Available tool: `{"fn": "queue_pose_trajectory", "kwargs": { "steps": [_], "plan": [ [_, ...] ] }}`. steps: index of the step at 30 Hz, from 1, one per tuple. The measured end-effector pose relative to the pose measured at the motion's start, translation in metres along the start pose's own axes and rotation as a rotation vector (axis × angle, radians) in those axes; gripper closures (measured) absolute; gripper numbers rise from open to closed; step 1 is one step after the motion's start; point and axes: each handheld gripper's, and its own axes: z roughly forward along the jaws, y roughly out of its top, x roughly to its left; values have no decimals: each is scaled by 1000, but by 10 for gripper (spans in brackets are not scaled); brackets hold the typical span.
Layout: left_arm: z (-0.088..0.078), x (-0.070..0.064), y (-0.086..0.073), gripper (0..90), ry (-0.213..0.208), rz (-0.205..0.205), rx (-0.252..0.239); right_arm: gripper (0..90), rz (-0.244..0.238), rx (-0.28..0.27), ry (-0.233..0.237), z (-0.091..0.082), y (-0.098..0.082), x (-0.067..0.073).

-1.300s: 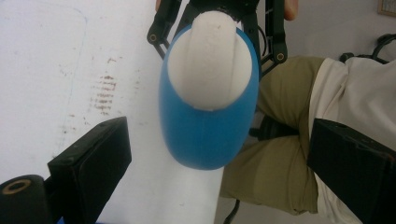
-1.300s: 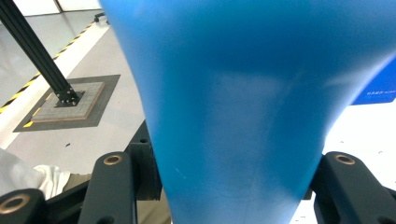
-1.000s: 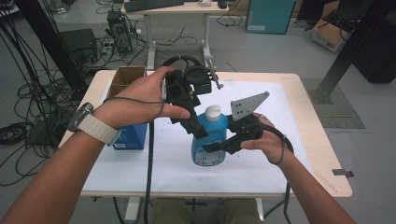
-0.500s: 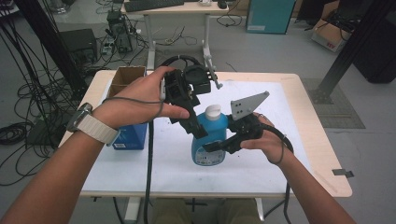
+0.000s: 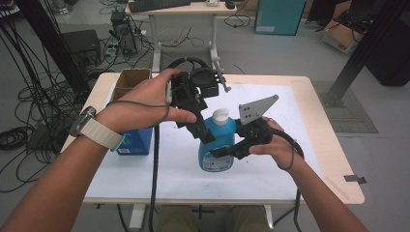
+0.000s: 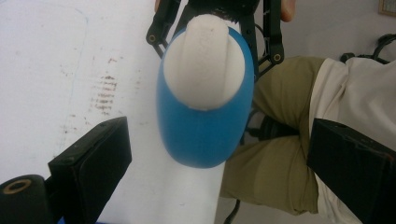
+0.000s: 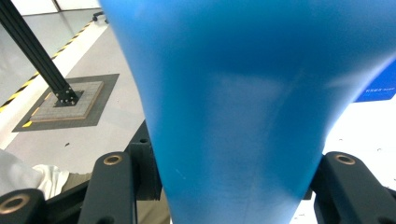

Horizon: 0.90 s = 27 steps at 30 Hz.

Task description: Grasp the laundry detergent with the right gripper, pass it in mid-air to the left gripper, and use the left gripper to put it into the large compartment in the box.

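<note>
The bottle [image 5: 216, 145] is blue with a white cap [image 5: 220, 116]. It stands upright near the middle of the white mat [image 5: 300, 121] that covers the table [image 5: 333, 159]. The high view does not settle whether its base rests on the mat, as the right gripper [image 5: 220, 153] crosses its lower half and hides part of the label.

That gripper comes in from the bottle's right, and its jaws pinch the bottle's body. In the right gripper view the blue wall [image 7: 243, 102] sits so close that its cap and base are cut off; a black jaw presses each flank at the bottom edge. The right hand [image 5: 273, 145] wraps the gripper from behind, under its grey plate [image 5: 256, 108].

The left gripper [image 5: 205, 135] hangs over the bottle from the left, pointing down beside the cap. In the left gripper view the cap [image 6: 205, 65] and blue shoulder [image 6: 201, 135] lie between two jaws spread wide, neither touching. Beyond the bottle in that view the right gripper's linkage shows, partly hidden by the cap. The left hand [image 5: 140, 106] covers most of its gripper's body.

A blue box [image 5: 135, 142] lies at the mat's left edge, half hidden under the left wrist; a cardboard box [image 5: 130, 79] stands behind it.
</note>
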Motion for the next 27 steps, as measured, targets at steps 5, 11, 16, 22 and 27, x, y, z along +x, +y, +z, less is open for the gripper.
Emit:
{"fn": "queue_pose_trajectory", "kwargs": {
  "steps": [5,11,16,22,27],
  "plan": [
    [0,0,0,70,0,0,1,440,1,2,3,0,0,0],
    [0,0,1,70,1,-1,2,440,-2,1,-1,0,0,0],
    [0,0,0,70,0,-1,0,440,-1,0,-1,0,-1,0],
    [0,0,0,70,2,-2,-2,440,1,3,-1,0,-1,-1],
    [-1,0,0,70,2,-1,-1,440,1,1,-3,0,-1,-1]
  ]
}}
